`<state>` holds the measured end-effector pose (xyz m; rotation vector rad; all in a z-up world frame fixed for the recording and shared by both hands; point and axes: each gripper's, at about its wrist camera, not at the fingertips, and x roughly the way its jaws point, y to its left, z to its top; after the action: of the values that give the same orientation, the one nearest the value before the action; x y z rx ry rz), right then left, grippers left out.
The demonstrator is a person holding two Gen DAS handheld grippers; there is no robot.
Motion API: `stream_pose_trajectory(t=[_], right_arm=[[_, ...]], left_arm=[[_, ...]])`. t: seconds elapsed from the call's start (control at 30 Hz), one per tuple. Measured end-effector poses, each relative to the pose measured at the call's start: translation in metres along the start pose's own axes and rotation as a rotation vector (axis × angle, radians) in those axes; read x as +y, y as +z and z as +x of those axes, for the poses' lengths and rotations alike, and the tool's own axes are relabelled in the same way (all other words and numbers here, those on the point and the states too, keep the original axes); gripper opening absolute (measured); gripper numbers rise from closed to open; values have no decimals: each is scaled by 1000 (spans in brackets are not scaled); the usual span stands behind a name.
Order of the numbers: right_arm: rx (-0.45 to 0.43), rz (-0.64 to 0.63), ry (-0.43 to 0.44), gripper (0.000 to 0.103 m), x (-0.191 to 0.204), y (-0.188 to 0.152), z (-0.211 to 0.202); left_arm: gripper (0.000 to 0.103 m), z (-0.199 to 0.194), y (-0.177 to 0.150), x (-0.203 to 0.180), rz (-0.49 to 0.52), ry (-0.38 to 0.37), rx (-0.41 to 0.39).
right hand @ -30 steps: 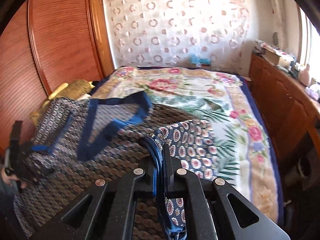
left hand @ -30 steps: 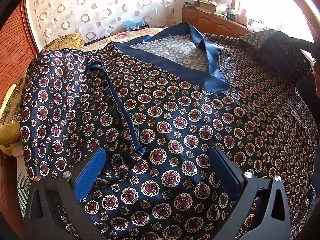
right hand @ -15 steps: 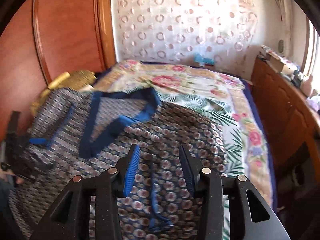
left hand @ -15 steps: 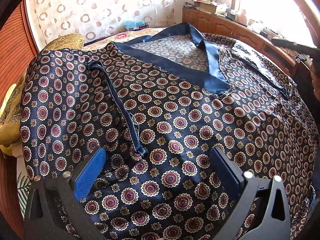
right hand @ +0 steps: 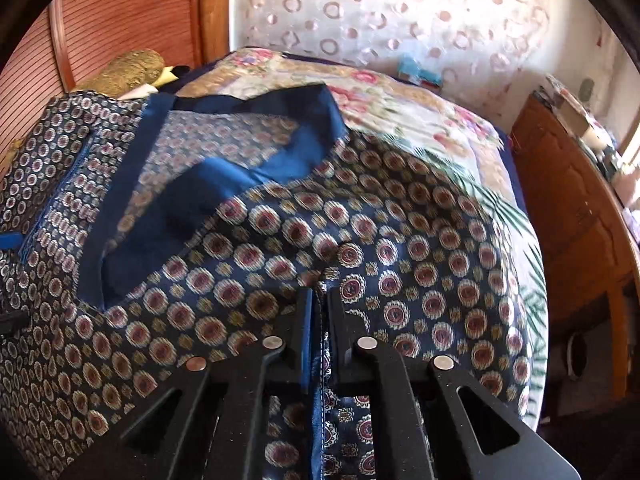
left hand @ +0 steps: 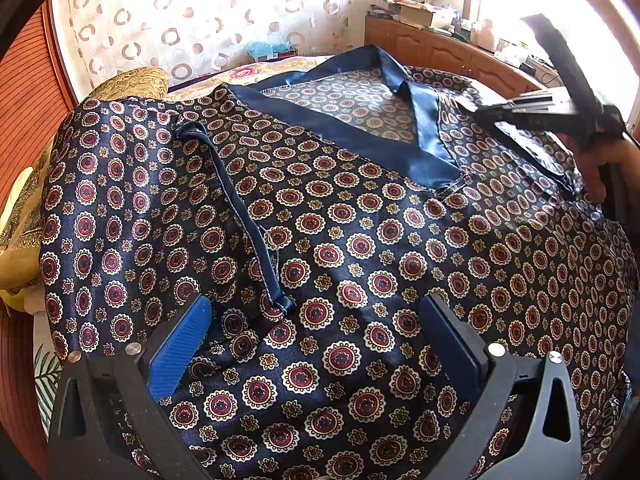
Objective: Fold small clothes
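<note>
Satin, navy with red-and-cream medallions: the robe (left hand: 340, 240) lies spread over the bed (left hand: 256, 70), filling most of the left wrist view. The left gripper (left hand: 314, 344) hangs just above the robe's near part, its jaws spread wide with nothing between them. A plain navy tie (left hand: 240, 216) runs up the robe from just beyond the left pad. The navy collar band (left hand: 360, 136) crosses the robe farther off. At the robe's right edge the right gripper (left hand: 532, 110) is blurred, a hand (left hand: 604, 176) partly cut off behind it.

In the right wrist view the right gripper (right hand: 319, 312) is pressed together on a stitched navy edge of the robe (right hand: 320, 236), cloth pinched between its pads. The robe covers the bed's (right hand: 420, 108) near-left part, and the flowered bedspread shows beyond it. The frame is motion-blurred, so the robe's far folds are hard to read.
</note>
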<state>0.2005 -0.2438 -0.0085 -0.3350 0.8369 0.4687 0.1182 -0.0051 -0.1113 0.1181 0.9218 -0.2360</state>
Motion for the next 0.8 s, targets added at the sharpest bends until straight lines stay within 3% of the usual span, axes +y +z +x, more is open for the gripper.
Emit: stream_pose_trajectory(t=[0.2, 0.27, 0.33, 0.37, 0.57, 0.8], right_arm=[[-138, 87, 39, 4, -7, 25, -28], [-150, 106, 66, 16, -10, 28, -36], [-160, 101, 89, 42, -13, 29, -43], [-169, 94, 84, 44, -14, 28, -47], [-130, 78, -15, 44, -44, 1, -60], [-41, 140, -79, 44, -80, -40, -44]], left_arm=[[103, 0, 0, 0, 0, 0, 0], [103, 0, 0, 0, 0, 0, 0], [103, 0, 1, 0, 0, 0, 0], [103, 0, 0, 0, 0, 0, 0], [103, 0, 1, 0, 0, -1, 0], [103, 0, 0, 0, -1, -1, 0]])
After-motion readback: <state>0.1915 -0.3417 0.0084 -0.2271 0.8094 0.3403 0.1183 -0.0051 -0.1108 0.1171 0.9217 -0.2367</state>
